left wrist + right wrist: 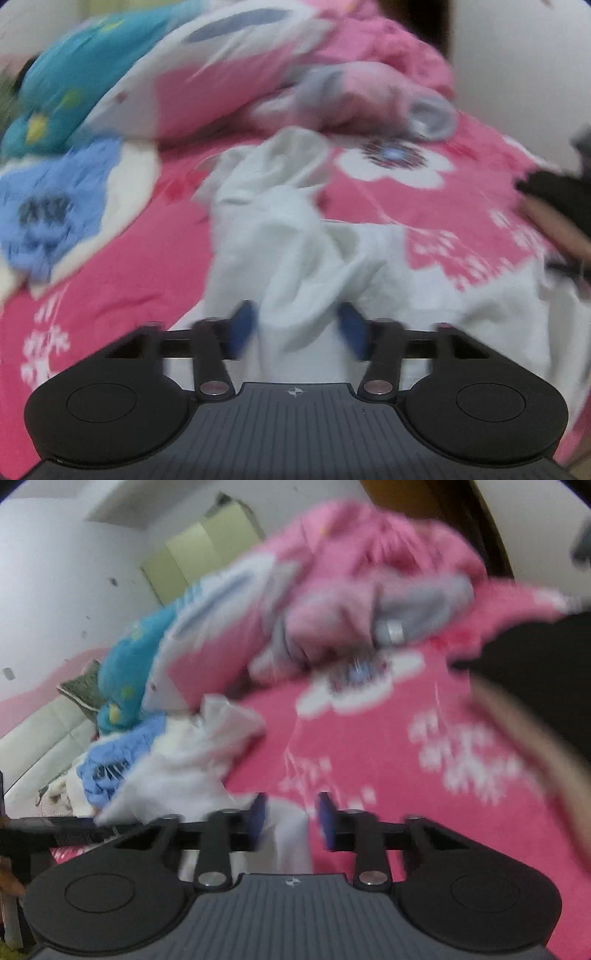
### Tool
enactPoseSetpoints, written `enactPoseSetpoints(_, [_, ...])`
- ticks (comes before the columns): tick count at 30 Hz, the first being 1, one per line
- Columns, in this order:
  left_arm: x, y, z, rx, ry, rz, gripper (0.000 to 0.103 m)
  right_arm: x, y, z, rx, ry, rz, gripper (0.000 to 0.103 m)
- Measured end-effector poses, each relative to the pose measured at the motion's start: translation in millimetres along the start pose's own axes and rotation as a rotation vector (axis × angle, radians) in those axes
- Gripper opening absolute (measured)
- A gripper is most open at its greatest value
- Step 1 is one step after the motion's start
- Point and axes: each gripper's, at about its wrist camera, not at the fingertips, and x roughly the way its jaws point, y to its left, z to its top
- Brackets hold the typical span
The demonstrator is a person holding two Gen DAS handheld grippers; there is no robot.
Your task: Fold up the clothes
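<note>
Here, at far left in the left wrist view, a teal pillow (62, 74) lies against a pink-and-white pillow (177, 74), with a blue flower (48, 214) printed on the pink bedspread (122, 273) nearer. In the middle a crumpled white garment (280, 229) runs from mid-bed down to the left gripper (297, 326); its blue pads (243, 325) stand apart with a bunch of the cloth between them, though blur hides whether they pinch it. Far right, an arm (554, 225) reaches in. In the right wrist view the garment (192, 771) lies left, a strip passing between the right gripper (291, 819) fingers, which are apart.
</note>
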Motion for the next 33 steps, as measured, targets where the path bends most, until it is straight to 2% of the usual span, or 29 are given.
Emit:
enactPoseSetpoints(1, [0.1,11.0,-0.1,-0.052,-0.002,0.003,0.027,6.1,-4.0,-7.9,0.020,0.033,0.025,0.016])
enactPoseSetpoints(2, [-0.4,21.7,0.1,-0.091,-0.005,0.011,0.013,10.6,-3.1,-16.6,0.027,0.072,0.055,0.011])
enactPoseSetpoints(3, [-1.0,32.5,0.4,-0.130,-0.009,0.018,0.006,15.0,-1.7,-25.5,0.033,0.111,0.085,0.010])
enactPoseSetpoints(5, [-2.1,54.0,0.9,-0.207,-0.015,0.033,0.003,13.1,10.6,-43.2,0.021,0.175,0.163,0.005])
enactPoseSetpoints(9, [-6.8,98.5,6.0,-0.341,-0.054,0.091,0.002,-1.3,60.0,-77.1,-0.056,0.253,0.346,0.004])
enactPoseSetpoints(10, [-8.0,109.6,7.2,-0.374,-0.063,0.106,0.002,-3.0,69.1,-81.6,-0.086,0.261,0.357,0.004])
enactPoseSetpoints(11, [-9.2,120.7,8.5,-0.408,-0.073,0.120,0.002,-4.5,77.9,-85.7,-0.118,0.269,0.366,0.004])
enactPoseSetpoints(14, [-4.5,147.0,6.1,-0.494,-0.037,0.091,0.005,-11.8,100.3,-94.4,-0.219,0.281,0.367,0.008])
enactPoseSetpoints(16, [-8.3,154.5,1.4,-0.551,-0.036,0.073,0.021,-25.1,102.7,-87.7,-0.286,0.260,0.336,0.009])
enactPoseSetpoints(17, [-13.1,158.1,-2.8,-0.575,-0.042,0.066,0.032,-33.2,98.7,-79.5,-0.291,0.236,0.322,0.014])
enactPoseSetpoints(18, [-21.2,160.0,-7.6,-0.591,-0.069,0.060,0.034,-41.4,94.2,-70.9,-0.294,0.211,0.308,0.017])
enactPoseSetpoints(20, [-38.9,161.5,-15.2,-0.593,-0.119,0.048,0.037,-57.3,82.3,-53.7,-0.283,0.160,0.288,0.023])
enactPoseSetpoints(23, [-66.1,158.4,-21.3,-0.579,-0.202,0.040,0.041,-69.4,65.6,-27.4,-0.248,0.090,0.263,0.025])
enactPoseSetpoints(25, [-81.5,148.2,-22.8,-0.529,-0.239,0.017,0.043,-66.2,68.0,-12.2,-0.308,0.046,0.213,0.025])
enactPoseSetpoints(27, [-90.4,133.3,-22.6,-0.470,-0.254,-0.028,0.045,-52.5,80.3,-3.0,-0.417,0.016,0.169,0.025])
enactPoseSetpoints(29, [-92.1,117.3,-24.3,-0.440,-0.245,-0.104,0.049,-34.4,97.7,-0.4,-0.553,-0.014,0.174,0.025])
enactPoseSetpoints(33, [-82.9,86.4,-32.8,-0.411,-0.191,-0.271,0.050,28.2,132.1,-12.7,-0.832,0.025,0.193,0.028])
